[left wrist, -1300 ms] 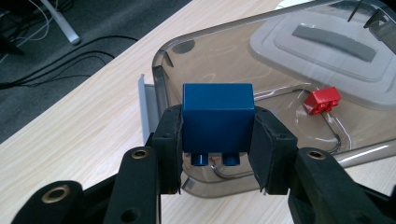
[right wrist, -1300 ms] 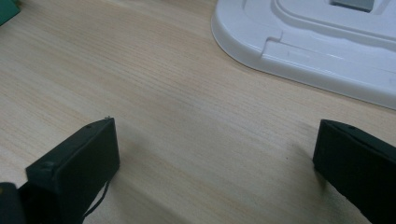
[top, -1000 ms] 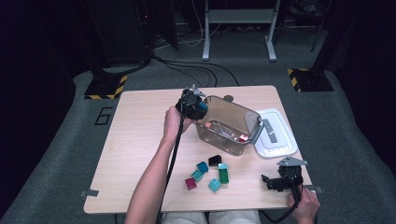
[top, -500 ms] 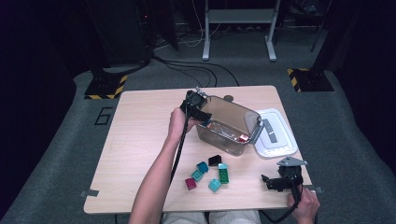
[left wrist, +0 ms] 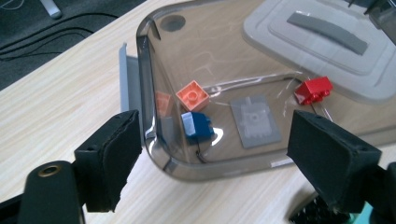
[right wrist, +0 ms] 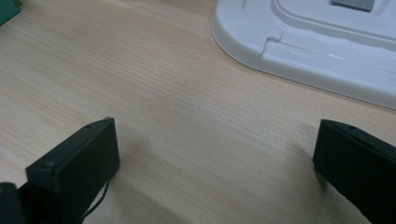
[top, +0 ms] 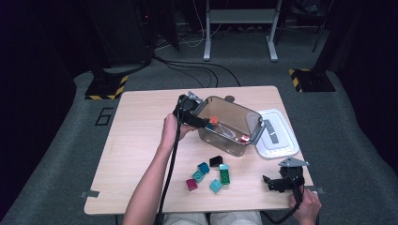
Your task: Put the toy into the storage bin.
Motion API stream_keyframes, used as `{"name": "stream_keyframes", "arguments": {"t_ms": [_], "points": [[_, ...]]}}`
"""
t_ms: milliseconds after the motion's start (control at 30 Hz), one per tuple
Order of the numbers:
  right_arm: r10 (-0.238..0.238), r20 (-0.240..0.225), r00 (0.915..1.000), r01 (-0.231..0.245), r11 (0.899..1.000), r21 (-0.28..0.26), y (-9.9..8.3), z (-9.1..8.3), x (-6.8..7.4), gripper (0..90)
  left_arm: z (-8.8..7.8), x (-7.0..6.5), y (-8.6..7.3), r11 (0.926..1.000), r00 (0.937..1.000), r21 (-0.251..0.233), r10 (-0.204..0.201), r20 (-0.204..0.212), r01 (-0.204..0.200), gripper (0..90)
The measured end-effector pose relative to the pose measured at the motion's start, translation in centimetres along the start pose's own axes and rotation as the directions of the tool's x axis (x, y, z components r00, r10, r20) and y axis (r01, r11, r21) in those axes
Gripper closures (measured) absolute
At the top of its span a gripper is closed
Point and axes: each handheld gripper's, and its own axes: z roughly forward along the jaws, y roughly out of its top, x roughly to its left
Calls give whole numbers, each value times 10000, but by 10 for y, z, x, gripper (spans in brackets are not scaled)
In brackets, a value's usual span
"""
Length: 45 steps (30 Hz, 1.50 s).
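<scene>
A clear plastic bin (top: 234,140) stands mid-table. My left gripper (top: 202,123) reaches over its left rim, and its jaws have just been opening. In the left gripper view that gripper (left wrist: 215,140) is open, one jaw on each side of the bin's corner and nothing pressed between the pads. Inside the bin lie an orange brick (left wrist: 192,95), a blue brick (left wrist: 197,126) and a red brick (left wrist: 314,89). The orange brick (top: 213,120) sits just past the left jaws. My right gripper (top: 272,183) rests open near the table's front right corner, with bare wood between its jaws (right wrist: 215,158).
The bin's white lid (top: 277,133) lies flat to the right of the bin. Several loose bricks sit at the front middle, among them a black one (top: 216,161), a green one (top: 225,175) and a dark red one (top: 191,184). The table's left half is bare wood.
The left gripper's jaws have opened over the bin's left rim, and the orange brick now lies free inside the bin. The right gripper has stayed where it was.
</scene>
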Motion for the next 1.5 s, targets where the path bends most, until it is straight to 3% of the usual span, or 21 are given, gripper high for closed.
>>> {"name": "stream_keyframes", "arguments": {"t_ms": [400, 1000, 1300, 1500], "points": [[-19, -3, 10000, 19, 10000, 1, 0, 0, 0, 0, -17, -9, -39, 9995, 9995, 48, 305, -51, -305, 158], [0, 3, 10000, 0, 10000, -3, 0, 0, 0, 0, -15, -12, -112, 9989, 9994, 366, -301, 145, 296, 151], [1, 2, 10000, -1, 10000, -8, 0, 0, 0, 0, -7, -19, -136, 9975, 9976, 459, -561, 416, 542, 150], [-19, -2, 10000, 19, 10000, -2, 0, 0, 0, 0, -5, -26, -146, 9975, 9975, 525, -497, 506, 470, 149]]}}
